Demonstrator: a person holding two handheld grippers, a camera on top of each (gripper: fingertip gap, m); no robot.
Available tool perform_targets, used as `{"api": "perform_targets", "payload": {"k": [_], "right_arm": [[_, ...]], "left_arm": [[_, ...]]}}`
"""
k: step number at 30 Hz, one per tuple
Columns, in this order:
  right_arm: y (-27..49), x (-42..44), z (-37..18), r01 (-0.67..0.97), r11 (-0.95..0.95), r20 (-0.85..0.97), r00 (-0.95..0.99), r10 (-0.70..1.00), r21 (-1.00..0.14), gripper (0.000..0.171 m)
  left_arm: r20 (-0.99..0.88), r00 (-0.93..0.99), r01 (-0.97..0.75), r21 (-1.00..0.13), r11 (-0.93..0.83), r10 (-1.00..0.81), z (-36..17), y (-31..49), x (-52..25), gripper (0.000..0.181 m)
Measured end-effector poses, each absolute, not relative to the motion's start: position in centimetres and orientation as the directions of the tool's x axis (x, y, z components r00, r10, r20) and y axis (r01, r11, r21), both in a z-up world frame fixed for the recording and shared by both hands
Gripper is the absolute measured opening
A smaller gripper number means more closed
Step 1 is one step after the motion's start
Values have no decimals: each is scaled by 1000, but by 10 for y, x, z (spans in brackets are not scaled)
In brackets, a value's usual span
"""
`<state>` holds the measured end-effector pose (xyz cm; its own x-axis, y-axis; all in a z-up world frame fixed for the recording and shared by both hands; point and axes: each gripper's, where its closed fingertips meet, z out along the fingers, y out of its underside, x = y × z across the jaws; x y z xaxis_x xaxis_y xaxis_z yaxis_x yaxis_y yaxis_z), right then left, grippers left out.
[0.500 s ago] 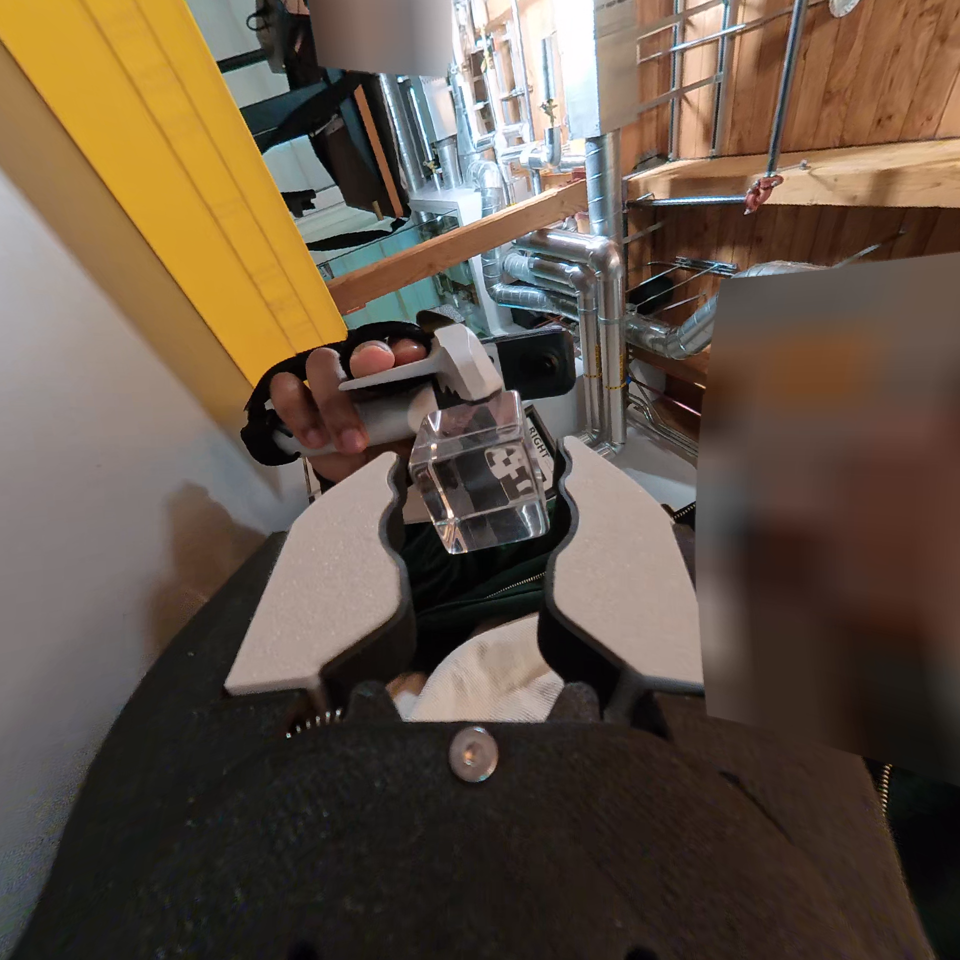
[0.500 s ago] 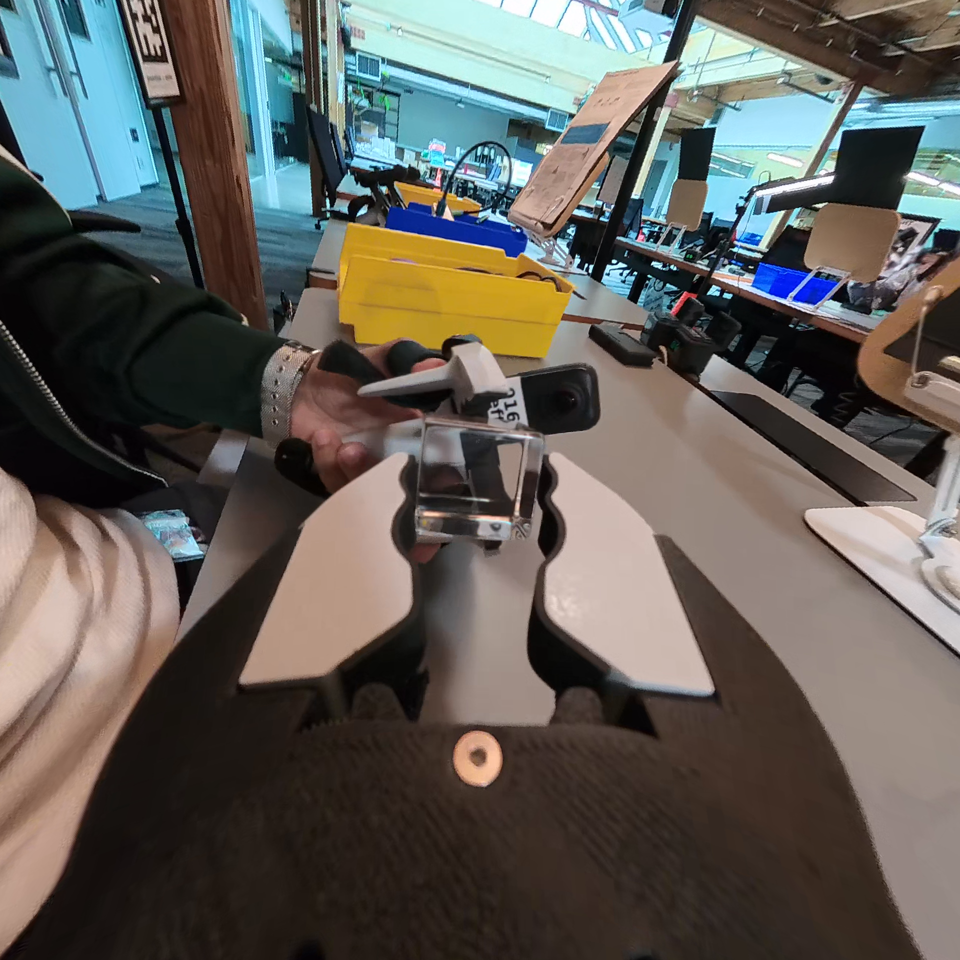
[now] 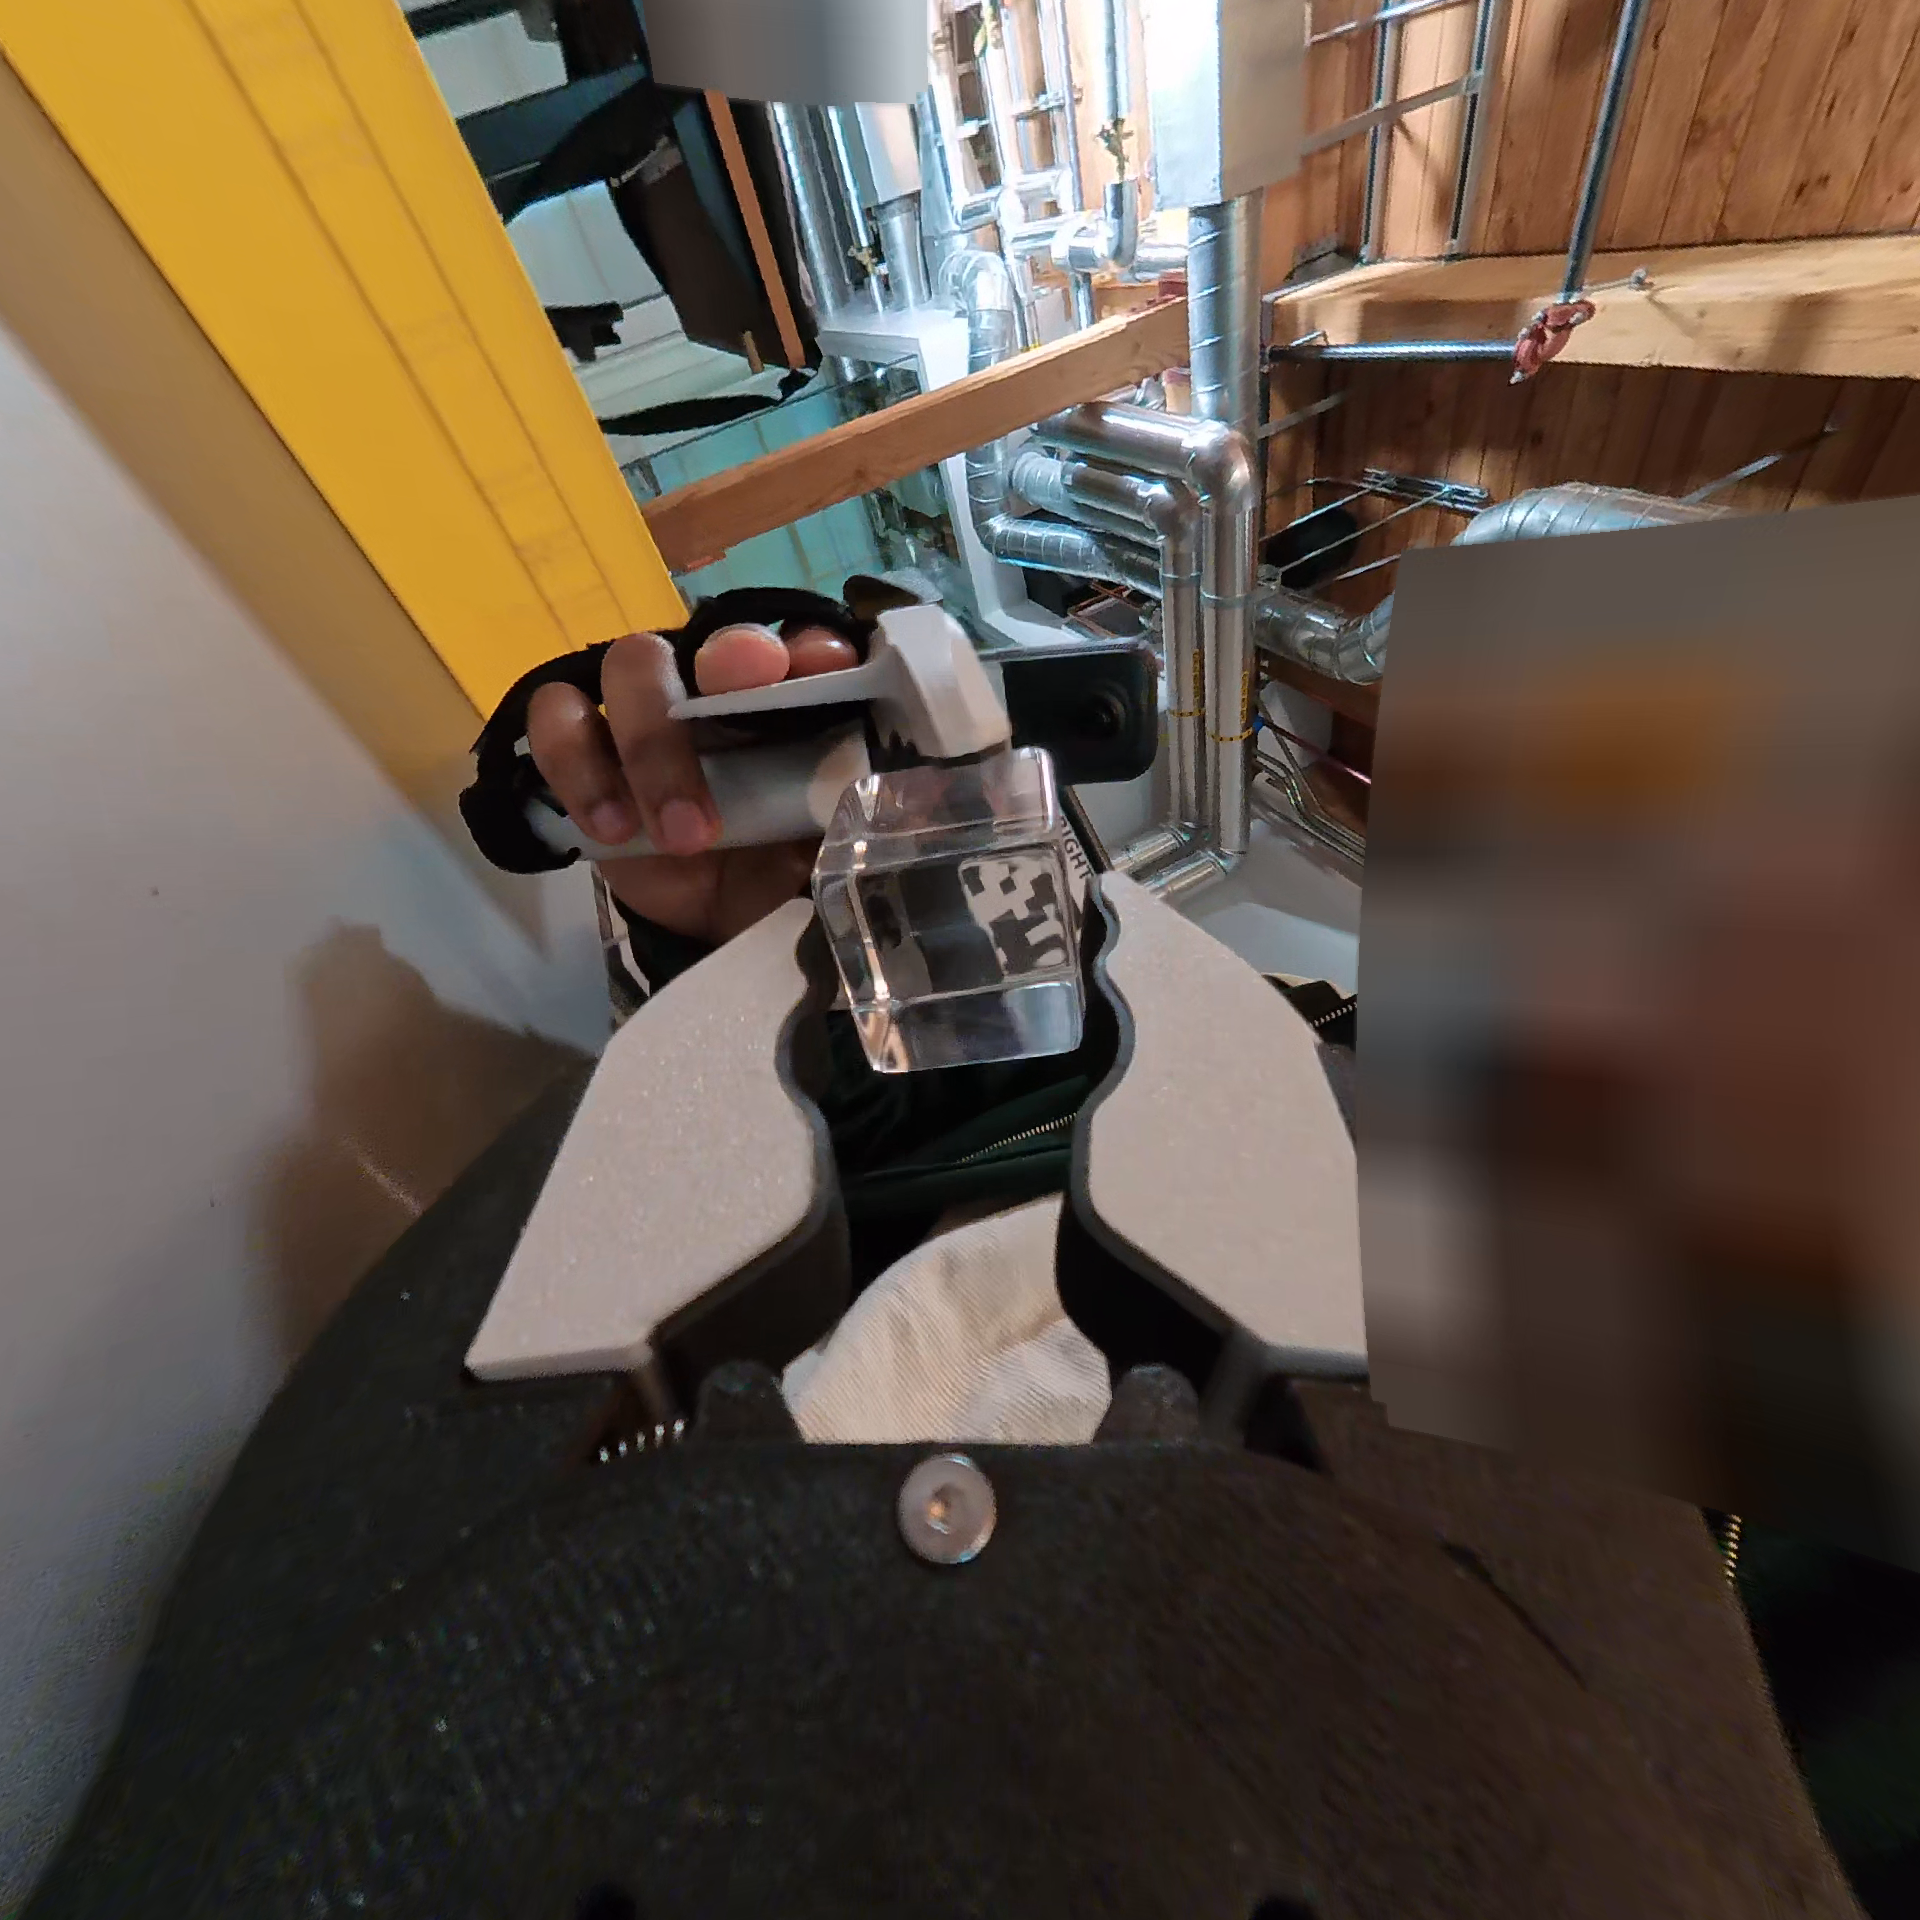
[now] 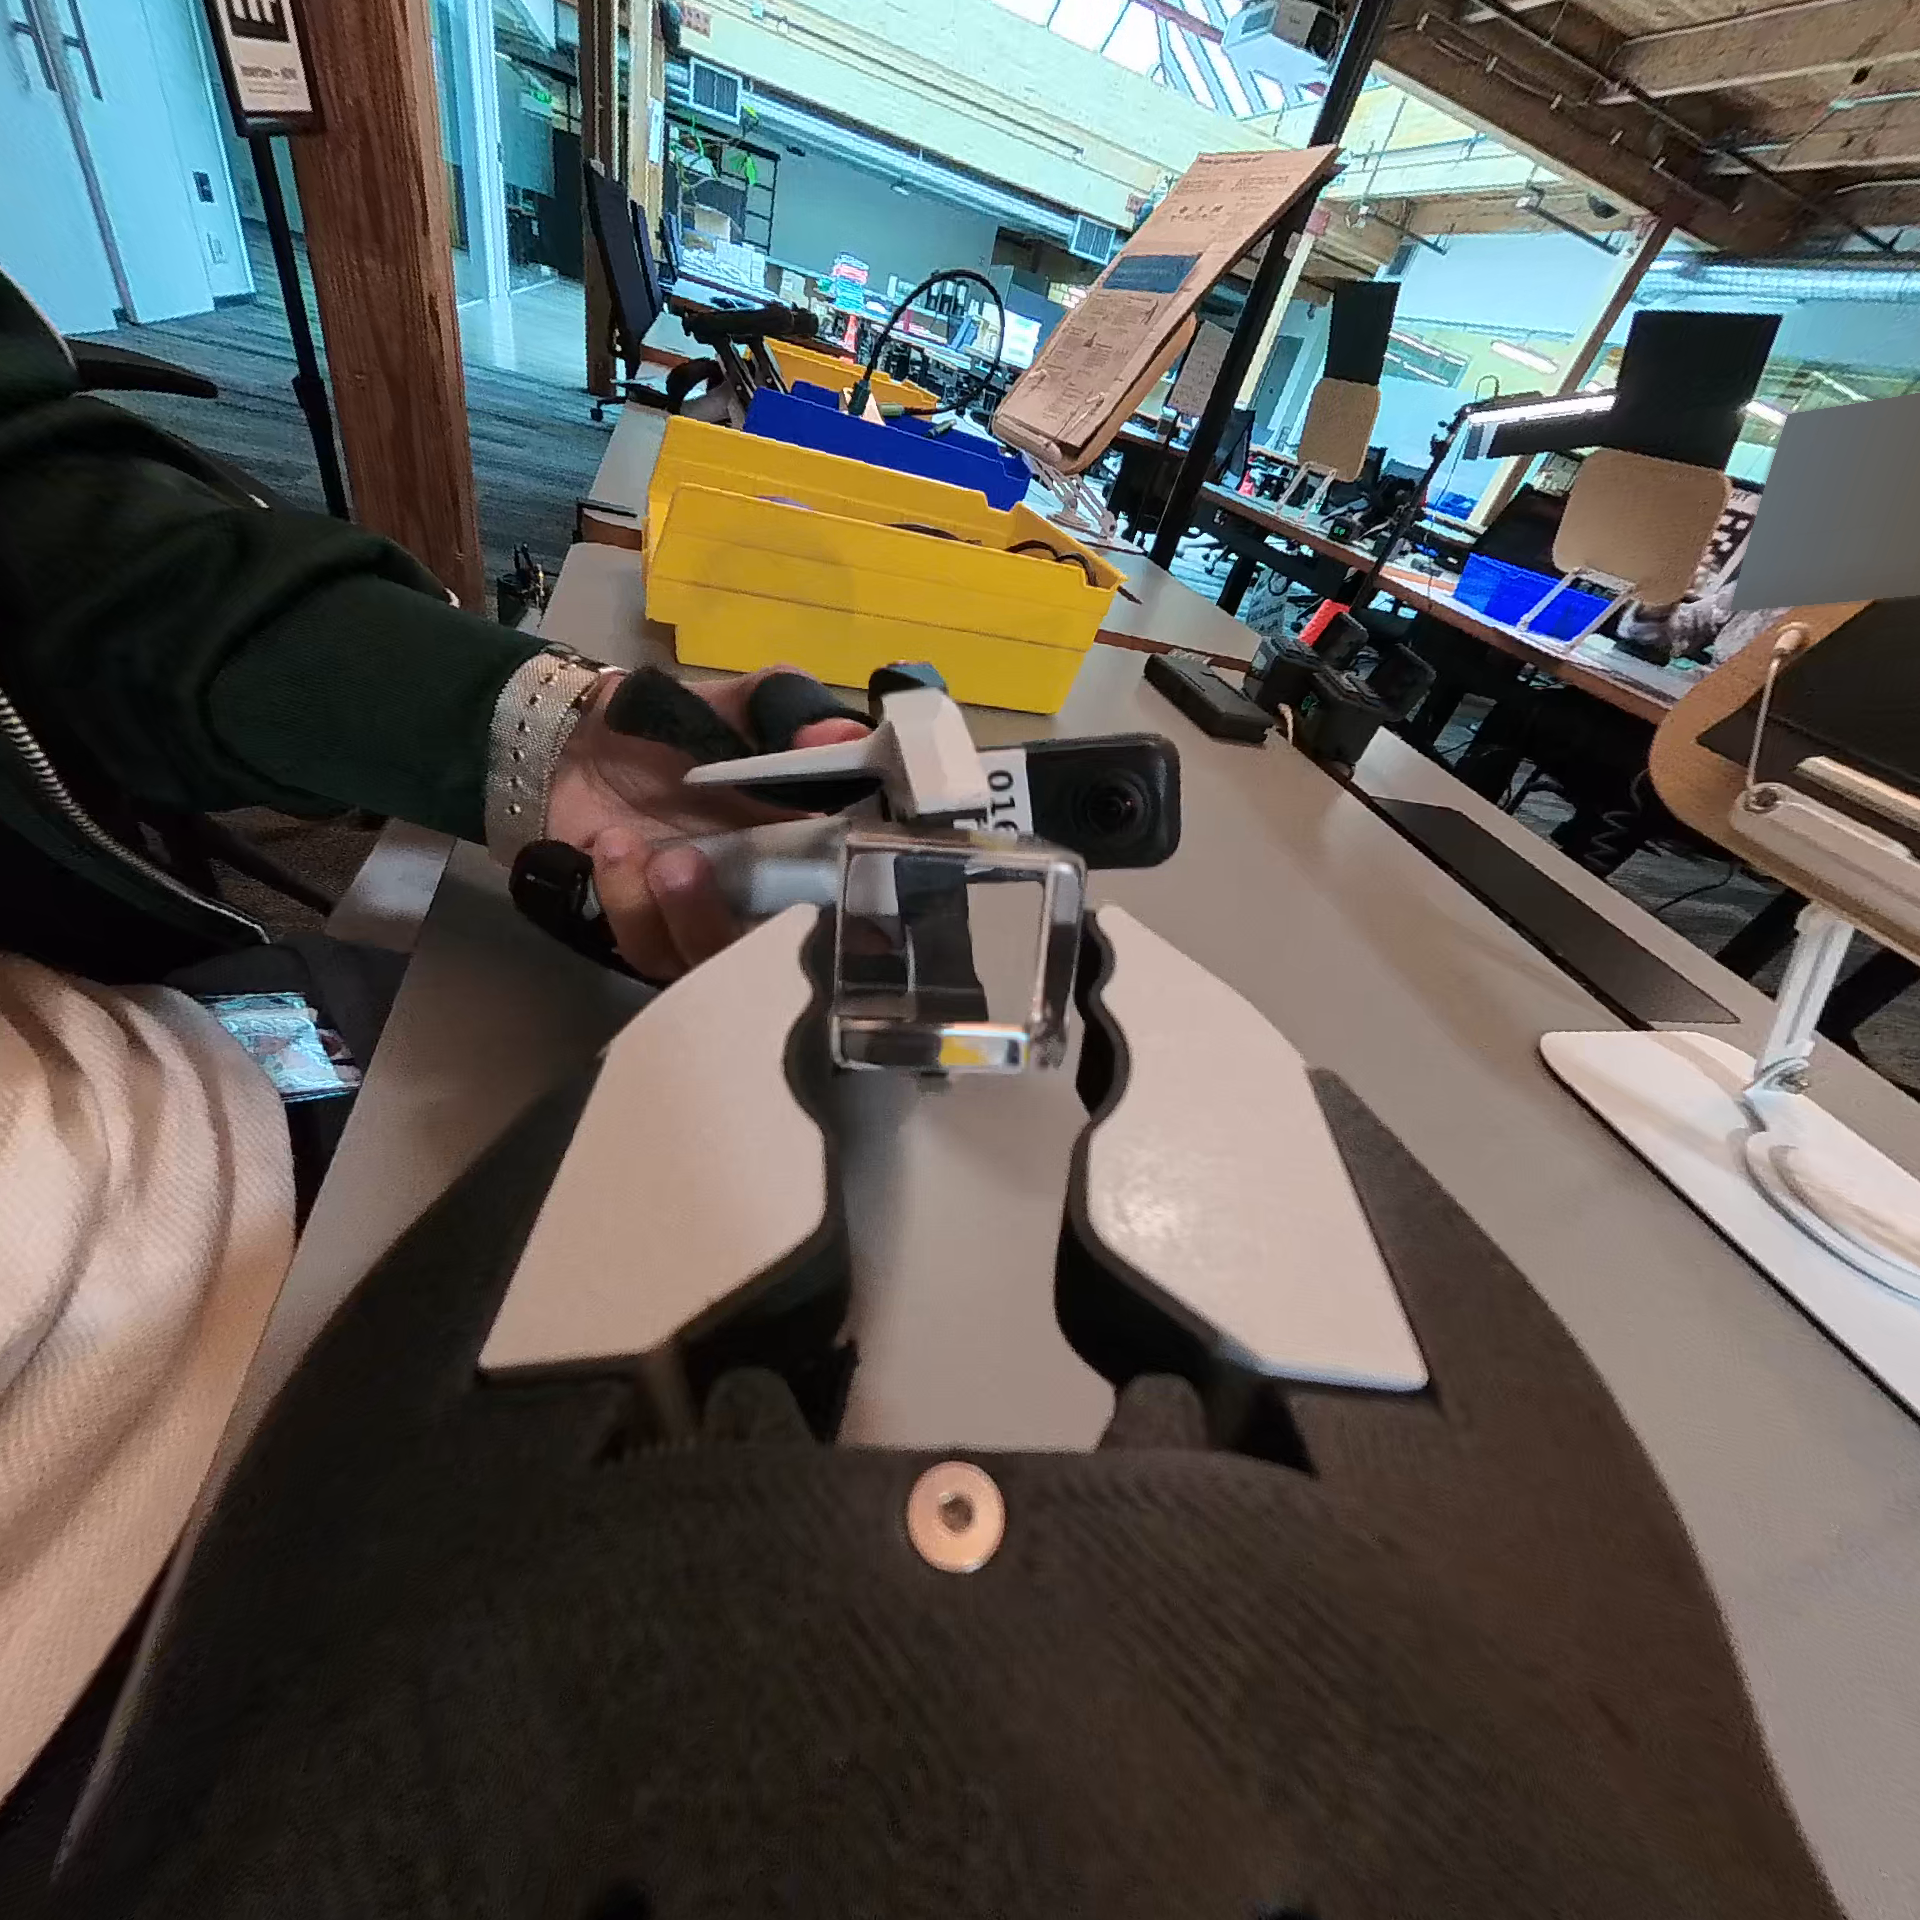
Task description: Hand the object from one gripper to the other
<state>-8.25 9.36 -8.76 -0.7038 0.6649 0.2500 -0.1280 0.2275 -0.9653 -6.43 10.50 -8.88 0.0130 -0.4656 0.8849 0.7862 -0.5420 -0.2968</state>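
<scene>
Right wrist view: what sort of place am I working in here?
Probably a shared workshop or lab in a converted industrial building: long tables stand in rows, yellow parts bins sit on the nearest, and monitors line the far benches under exposed wooden beams.

Both tongs [image 3: 948, 940] [image 4: 951, 971] tip to tip, closed

two close wrist cameras facing, sharing clear cube [image 3: 951, 914]

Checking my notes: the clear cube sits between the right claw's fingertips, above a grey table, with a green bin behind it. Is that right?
Not quite: the bin is yellow, not green, as the right wrist view shows. The rest stands: the clear cube sits between the right claw's fingertips, above the grey table.
</scene>
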Motion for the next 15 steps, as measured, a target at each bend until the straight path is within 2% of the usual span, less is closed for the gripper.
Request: {"api": "perform_targets", "payload": {"k": [1, 3, 5, 8, 11, 13, 15], "right_arm": [[95, -84, -88, -123, 229, 248, -697, 673, -966, 45], [99, -87, -87, -103, 197, 213, -685, 697, -975, 51], [107, -93, -84, -71, 133, 147, -663, 735, -989, 68], [119, -96, -78, -42, 34, 53, -643, 764, -999, 75], [124, -95, -72, -24, -64, -32, -657, 753, -998, 75], [125, -94, -68, -10, -121, -82, -674, 734, -993, 73], [124, -92, -66, 3, -152, -113, -689, 716, -988, 71]], "left_arm": [[883, 27, 799, -300, -520, -468, -87, 106, -67, 43], [879, 111, 810, -350, -470, -464, -87, 109, -72, 43], [859, 248, 809, -438, -392, -449, -89, 111, -79, 43], [732, 533, 740, -647, -186, -424, -81, 110, -97, 42], [455, 832, 475, -880, -16, -317, -75, 105, -108, 41], [268, 931, 286, -958, 37, -247, -73, 103, -111, 41], [166, 952, 183, -982, 42, -255, -74, 102, -104, 42]]}}
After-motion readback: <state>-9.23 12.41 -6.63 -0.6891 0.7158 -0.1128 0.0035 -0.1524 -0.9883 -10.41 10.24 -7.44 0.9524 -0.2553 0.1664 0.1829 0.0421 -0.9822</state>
